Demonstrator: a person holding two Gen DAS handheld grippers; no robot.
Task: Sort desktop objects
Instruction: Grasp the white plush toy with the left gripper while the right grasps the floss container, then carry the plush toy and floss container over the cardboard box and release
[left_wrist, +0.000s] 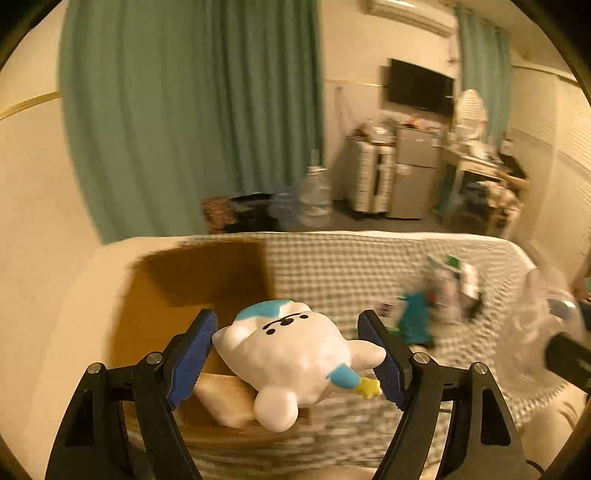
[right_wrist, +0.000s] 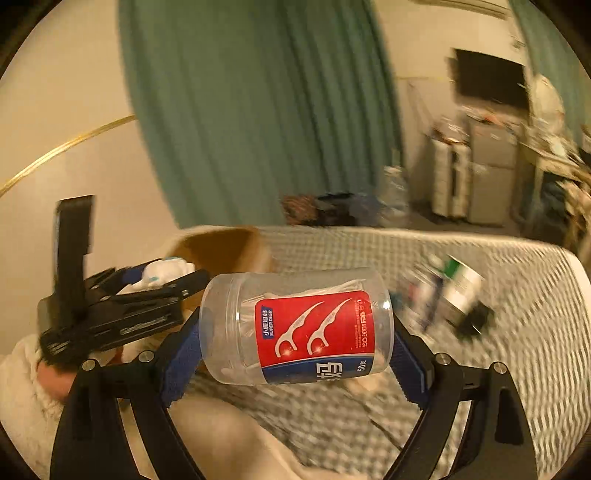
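My left gripper (left_wrist: 290, 354) is shut on a white and blue plush toy (left_wrist: 295, 354) and holds it above the near edge of a brown cardboard box (left_wrist: 184, 280). My right gripper (right_wrist: 295, 332) is shut on a clear jar of floss picks with a red label (right_wrist: 295, 325), held sideways above the checked cloth (right_wrist: 480, 369). The left gripper with the toy (right_wrist: 162, 273) shows at the left of the right wrist view, over the box (right_wrist: 229, 247). The jar (left_wrist: 539, 317) shows blurred at the right edge of the left wrist view.
A blurred pile of small items (left_wrist: 443, 295) lies on the checked cloth at the right, also in the right wrist view (right_wrist: 450, 295). Behind the table are green curtains (left_wrist: 192, 110), water bottles (left_wrist: 314, 195), a drawer unit and a small fridge (left_wrist: 413, 173).
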